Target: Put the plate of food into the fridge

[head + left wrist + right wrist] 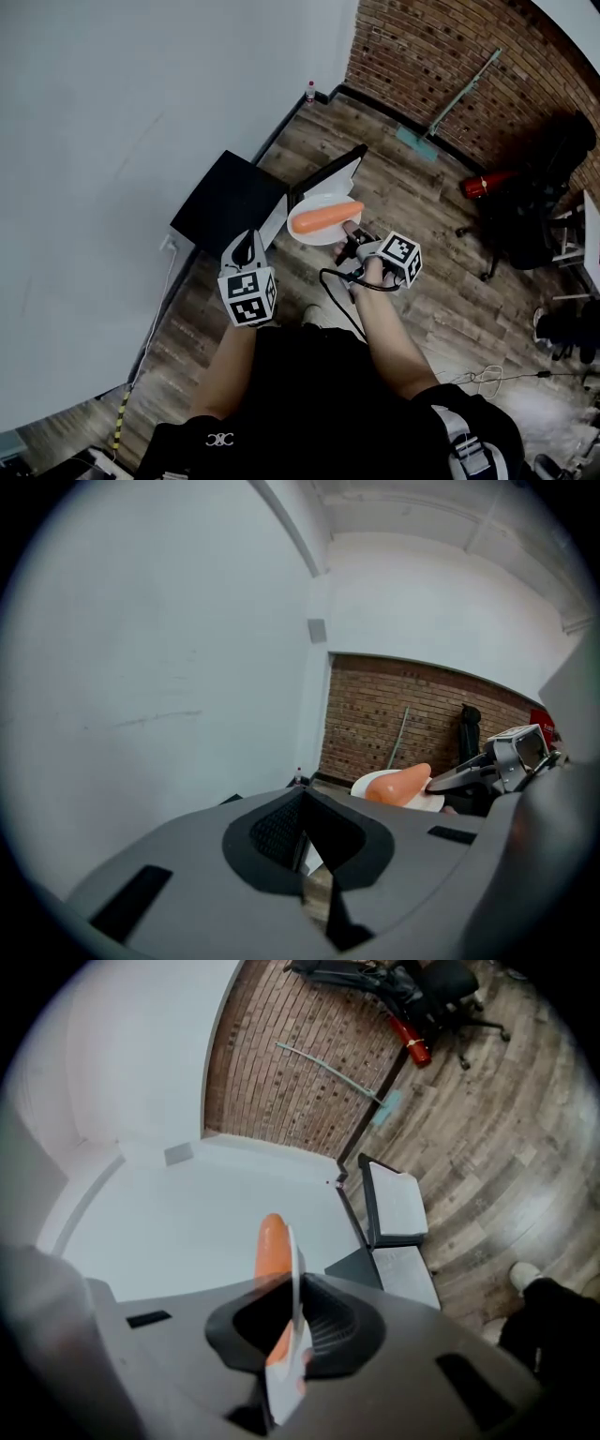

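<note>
We hold the white plate [317, 238] by its near rim in the right gripper [349, 246], whose fingers [339, 1333] are clenched on that rim. A long orange piece of food [326, 217] lies across the plate. The plate is in the air at the centre of the head view, just right of the black fridge [230, 199] and below its open door [330, 174], over the wooden floor [422, 197]. Our left gripper [246, 247] sits to the lower left of the plate, its fingers [274, 829] closed together with nothing between them.
</note>
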